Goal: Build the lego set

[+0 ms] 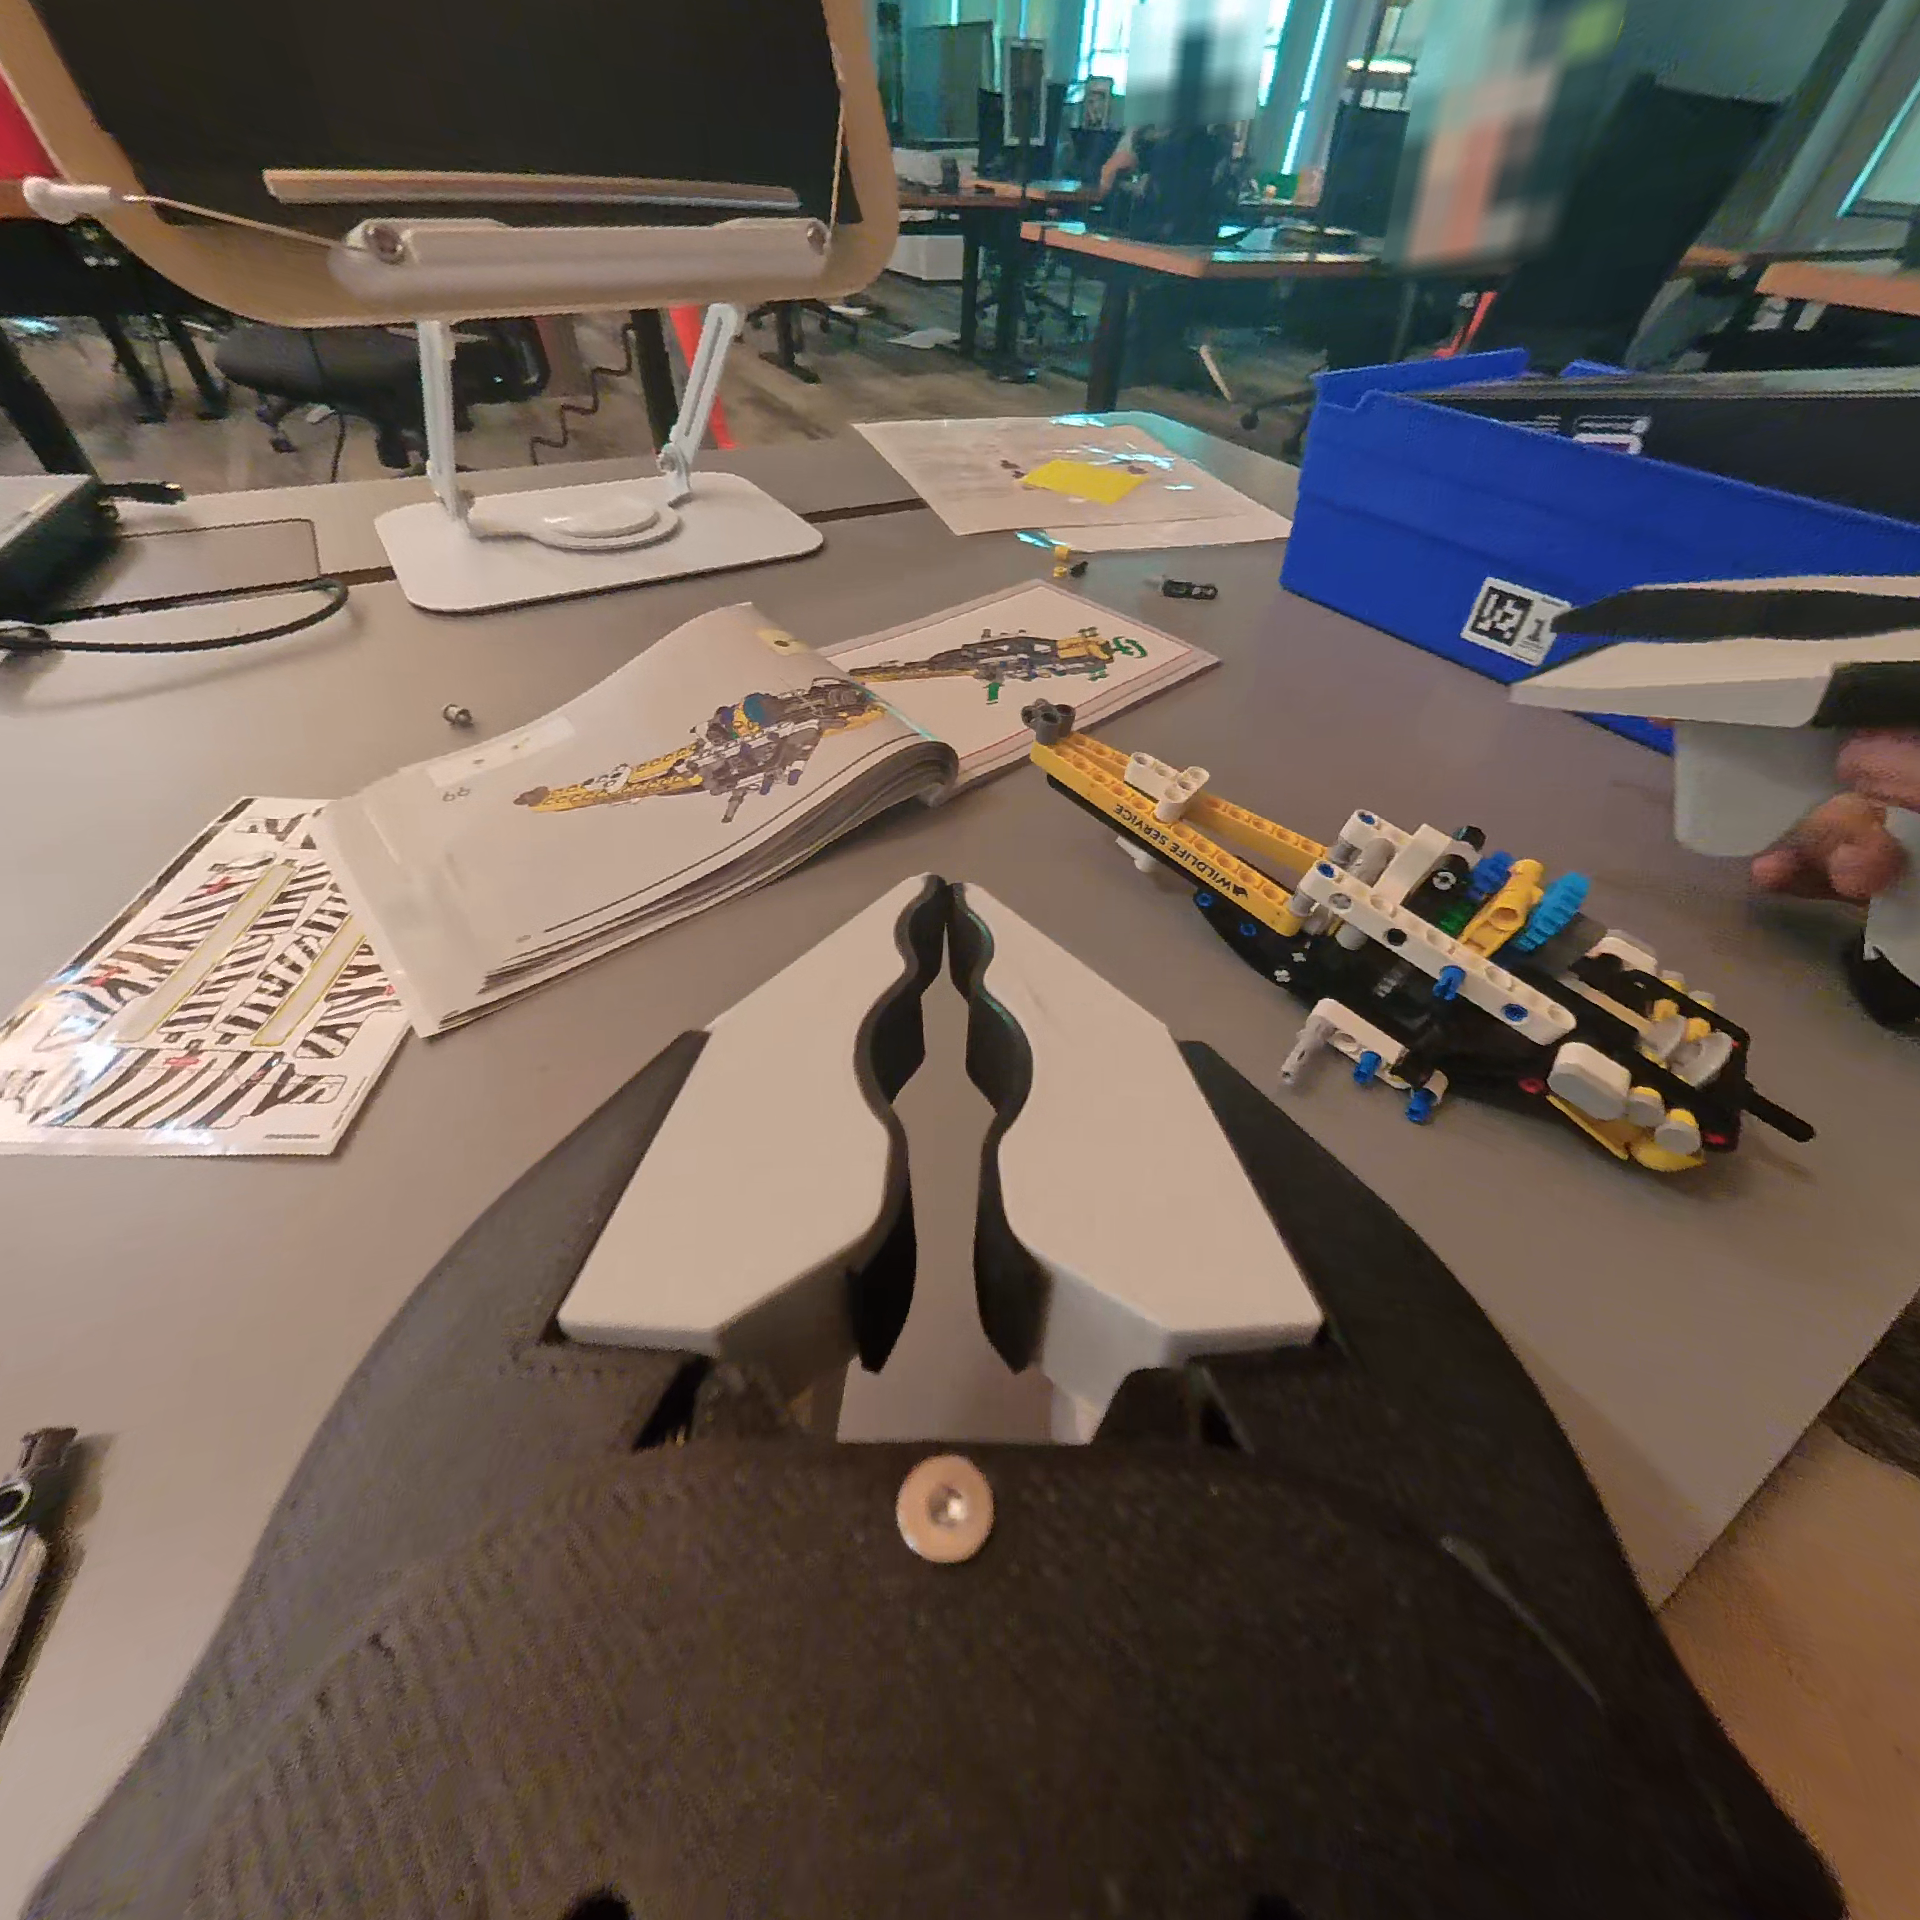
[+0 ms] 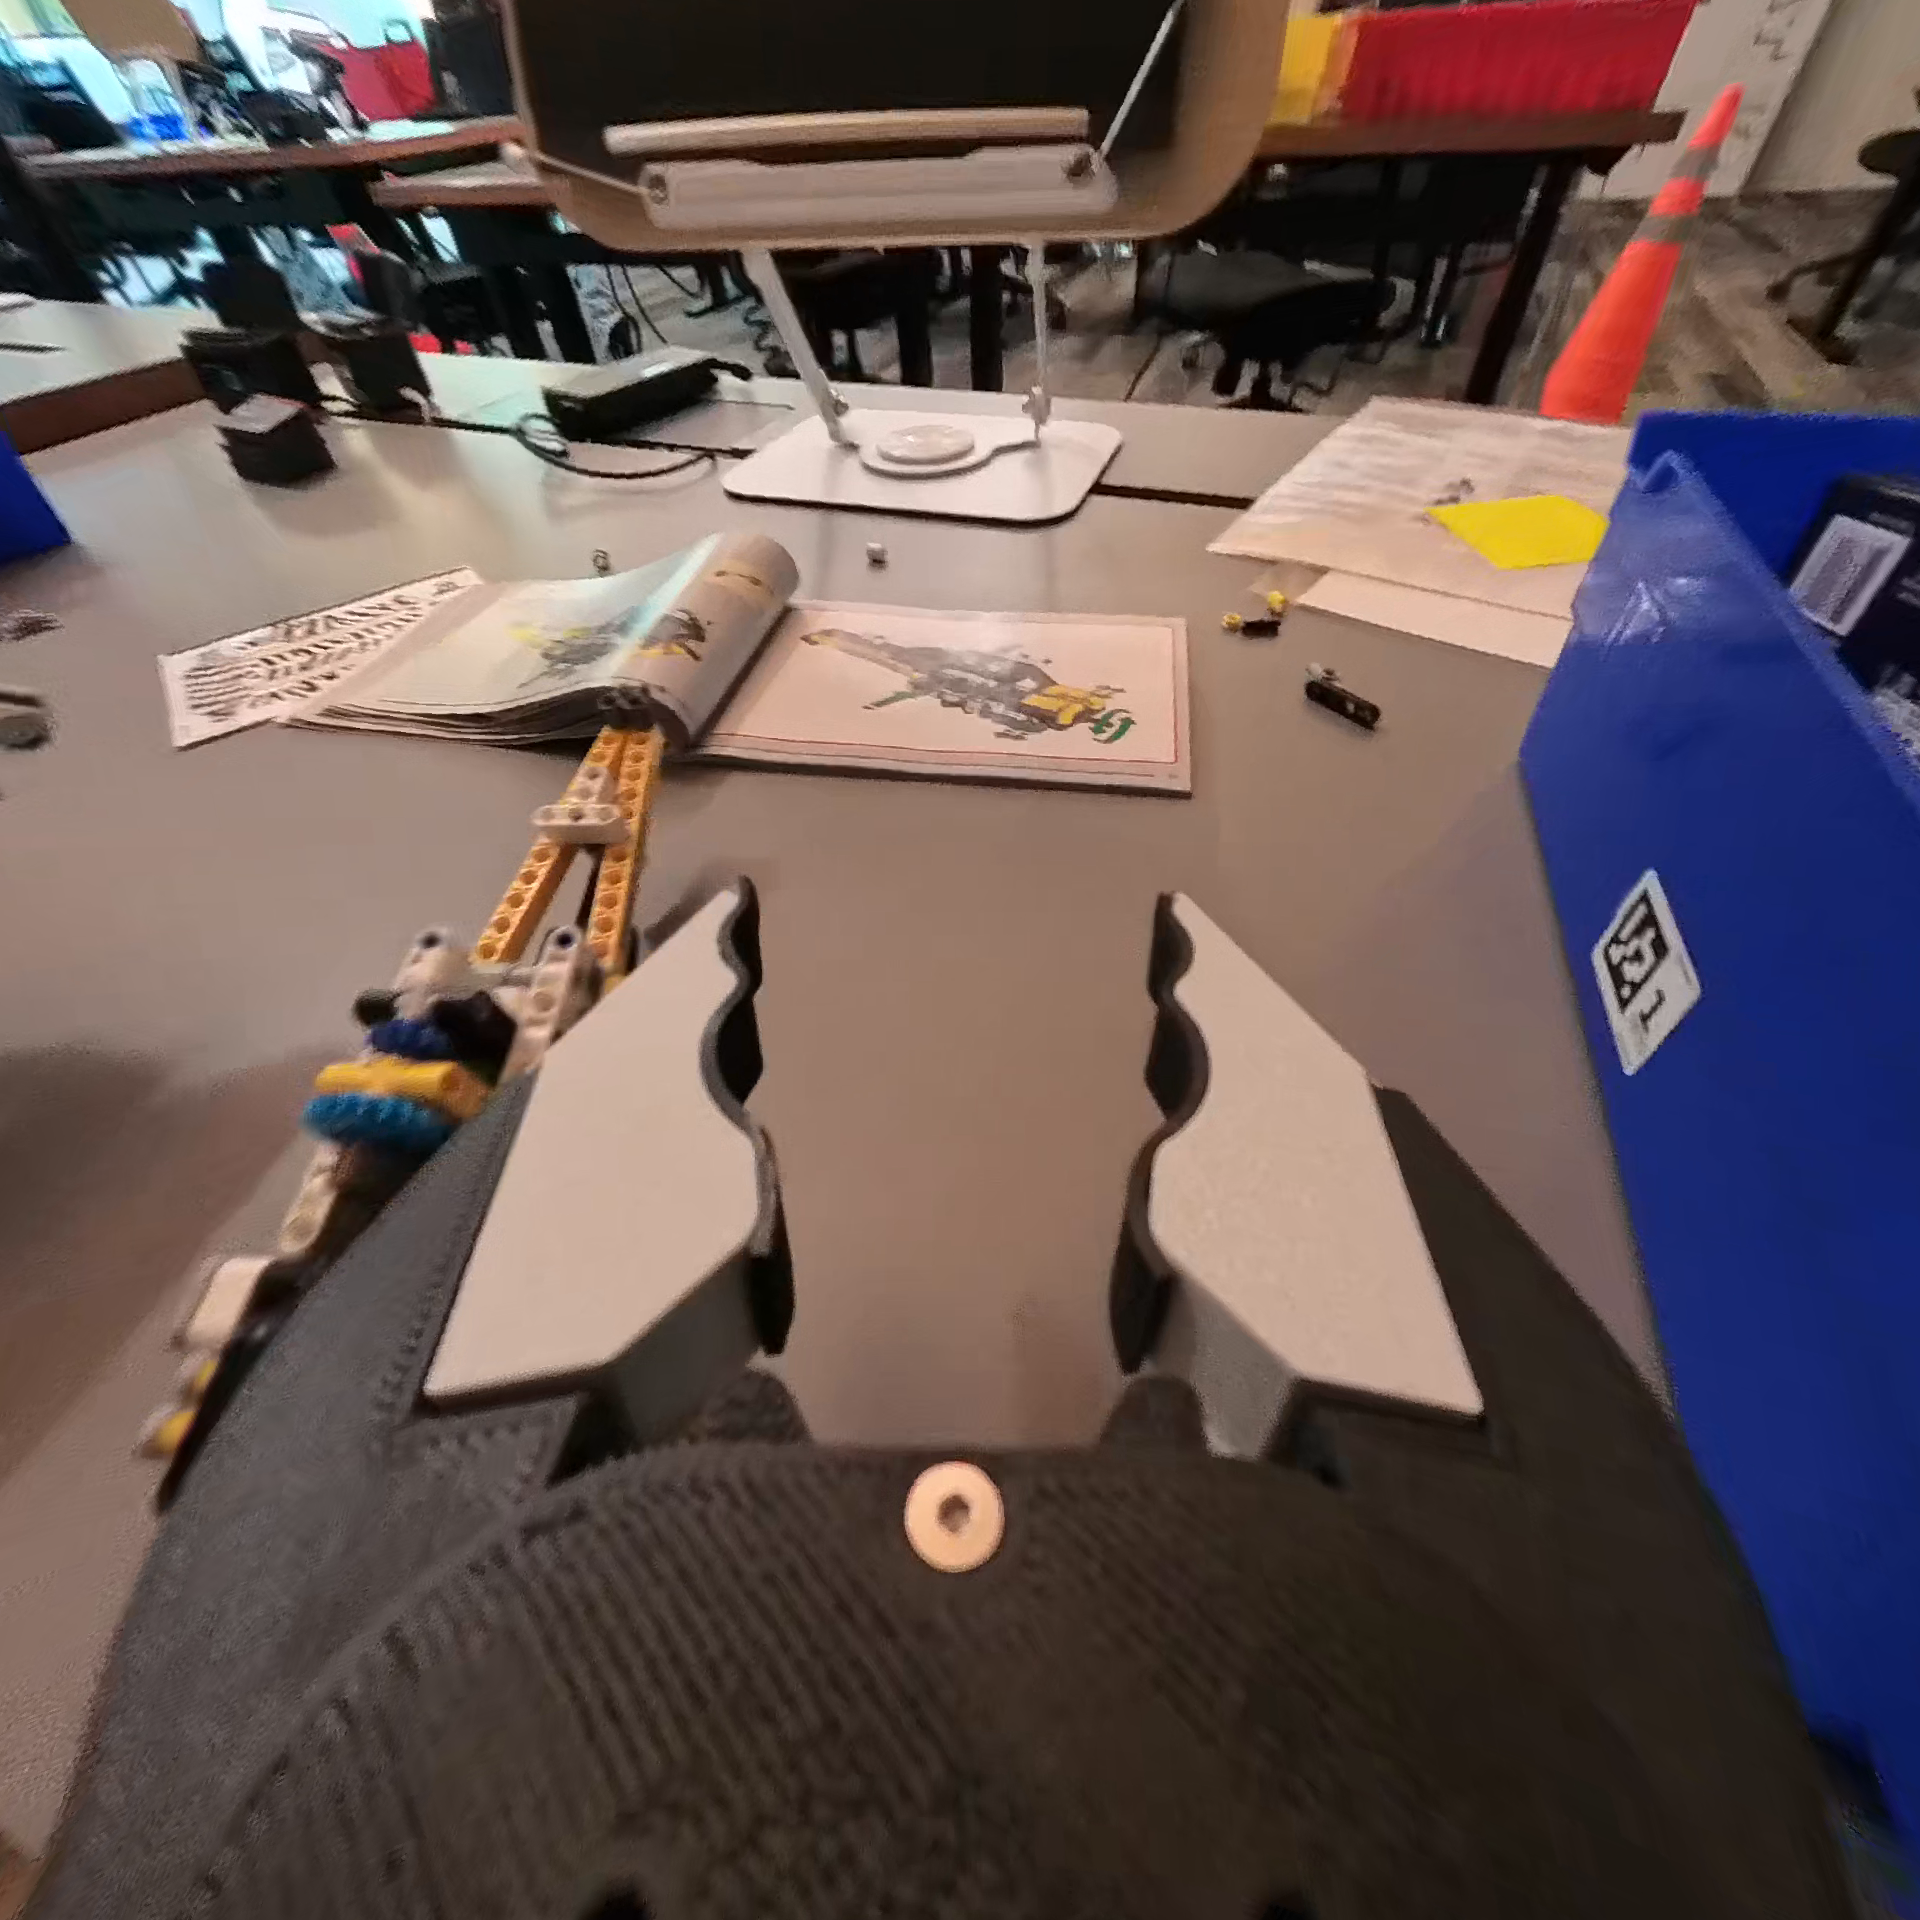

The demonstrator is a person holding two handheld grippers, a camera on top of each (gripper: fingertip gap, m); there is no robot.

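The partly built yellow, black and white lego model (image 1: 1403,935) lies on the grey table, right of my left gripper; in the right wrist view it (image 2: 488,997) lies left of my right gripper. My left gripper (image 1: 948,894) is shut and empty above the table, near the open instruction booklet (image 1: 675,790). My right gripper (image 2: 954,914) is open and empty over bare table; it also shows in the left wrist view (image 1: 1590,655) above the model's far side, with a hand behind it. The booklet also shows in the right wrist view (image 2: 831,665).
A blue bin (image 1: 1558,520) stands at the right, close to my right gripper (image 2: 1766,1039). A sticker sheet (image 1: 197,987) lies left of the booklet. A white tablet stand (image 1: 592,530) stands at the back. Small loose pieces (image 1: 1184,589) and paper sheets (image 1: 1070,478) lie beyond the booklet.
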